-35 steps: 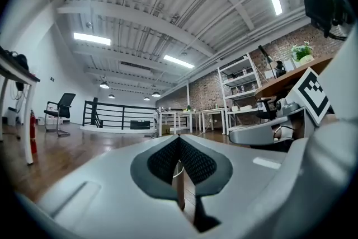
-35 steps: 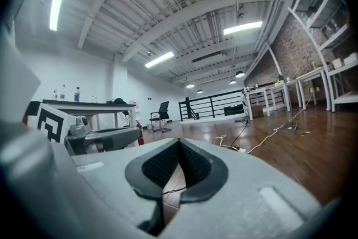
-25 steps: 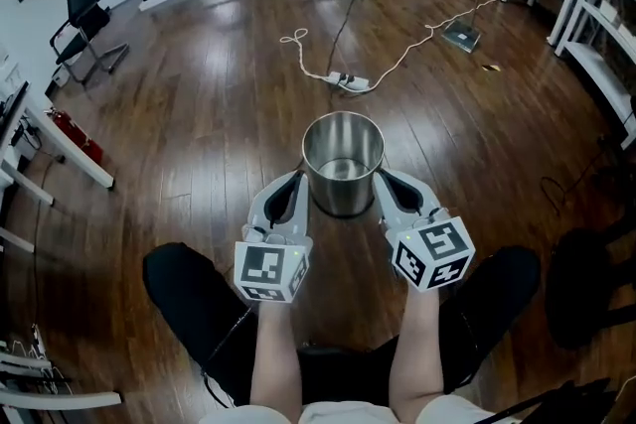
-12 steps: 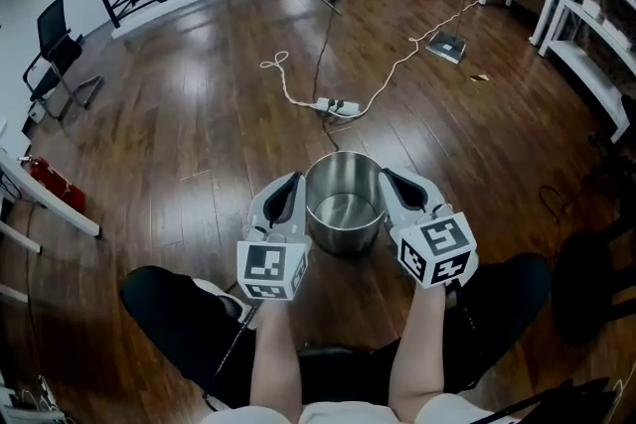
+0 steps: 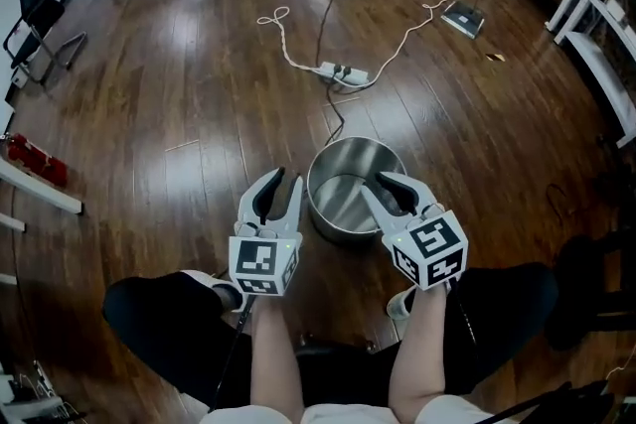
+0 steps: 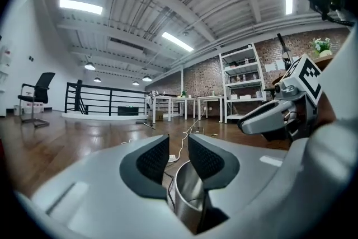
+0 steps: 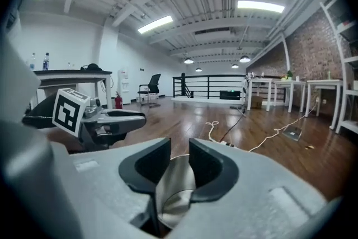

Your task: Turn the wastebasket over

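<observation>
A steel wastebasket [image 5: 350,186] stands upright on the wooden floor, mouth up, just in front of the person's knees. My left gripper [image 5: 281,180] sits just left of its rim, jaws opening, and its pads do not press on the wall. The left gripper view shows the wastebasket [image 6: 188,194] low in the gap of that gripper [image 6: 179,157]. My right gripper [image 5: 391,186] straddles the right rim, jaws opening. In the right gripper view the shiny wall [image 7: 177,186] shows between the parted pads of the gripper [image 7: 179,162], loose.
A power strip [image 5: 343,71] with cables trailing from it lies on the floor beyond the wastebasket. A black chair [image 5: 33,13] stands far left, white table legs and shelving [image 5: 586,10] far right. The person's dark trouser legs [image 5: 169,313] flank the grippers.
Both grippers came down and toward the person with the wastebasket, which now rests on the floor. Both pairs of jaws have parted, and the left gripper has come off the rim.
</observation>
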`<action>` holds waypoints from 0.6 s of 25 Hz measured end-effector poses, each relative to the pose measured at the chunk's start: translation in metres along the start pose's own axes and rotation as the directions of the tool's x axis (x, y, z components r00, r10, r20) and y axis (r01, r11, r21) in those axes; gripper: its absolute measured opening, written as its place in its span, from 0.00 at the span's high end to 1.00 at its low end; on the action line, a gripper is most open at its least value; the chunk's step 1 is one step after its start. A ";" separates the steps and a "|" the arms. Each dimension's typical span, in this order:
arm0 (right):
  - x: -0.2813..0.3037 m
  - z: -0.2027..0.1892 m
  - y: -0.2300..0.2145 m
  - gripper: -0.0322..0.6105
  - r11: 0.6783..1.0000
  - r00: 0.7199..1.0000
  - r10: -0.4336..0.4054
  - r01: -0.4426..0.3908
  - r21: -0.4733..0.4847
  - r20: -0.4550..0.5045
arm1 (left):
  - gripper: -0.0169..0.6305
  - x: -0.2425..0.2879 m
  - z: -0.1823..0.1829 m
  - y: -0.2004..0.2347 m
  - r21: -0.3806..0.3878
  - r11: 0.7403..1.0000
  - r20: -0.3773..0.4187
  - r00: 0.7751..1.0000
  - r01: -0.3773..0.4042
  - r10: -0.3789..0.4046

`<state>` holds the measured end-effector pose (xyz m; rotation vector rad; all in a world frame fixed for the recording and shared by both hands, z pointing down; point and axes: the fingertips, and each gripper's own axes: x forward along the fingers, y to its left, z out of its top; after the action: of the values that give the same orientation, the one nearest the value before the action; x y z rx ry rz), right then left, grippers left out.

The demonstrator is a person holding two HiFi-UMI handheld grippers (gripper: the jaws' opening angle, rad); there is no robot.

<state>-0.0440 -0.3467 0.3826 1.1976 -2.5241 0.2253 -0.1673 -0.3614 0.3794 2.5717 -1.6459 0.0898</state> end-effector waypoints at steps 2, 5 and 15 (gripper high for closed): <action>0.017 -0.016 0.014 0.76 0.998 0.997 0.060 -0.059 0.013 -0.056 | 0.73 0.000 -0.013 0.012 -0.030 0.999 -0.015 1.000 -0.018 0.018; 0.040 -0.041 0.040 0.64 0.988 0.972 0.155 -0.156 0.009 -0.175 | 0.71 -0.002 -0.030 0.028 -0.060 0.997 -0.030 0.998 -0.055 0.054; 0.101 -0.122 0.079 0.49 0.970 0.866 0.195 -0.240 -0.040 -0.460 | 0.41 -0.008 -0.088 0.052 -0.142 0.982 -0.146 0.984 -0.125 0.105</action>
<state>-0.1361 -0.3346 0.5332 0.7138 -2.2167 0.3855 -0.2180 -0.3670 0.4684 2.3052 -1.6809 0.1425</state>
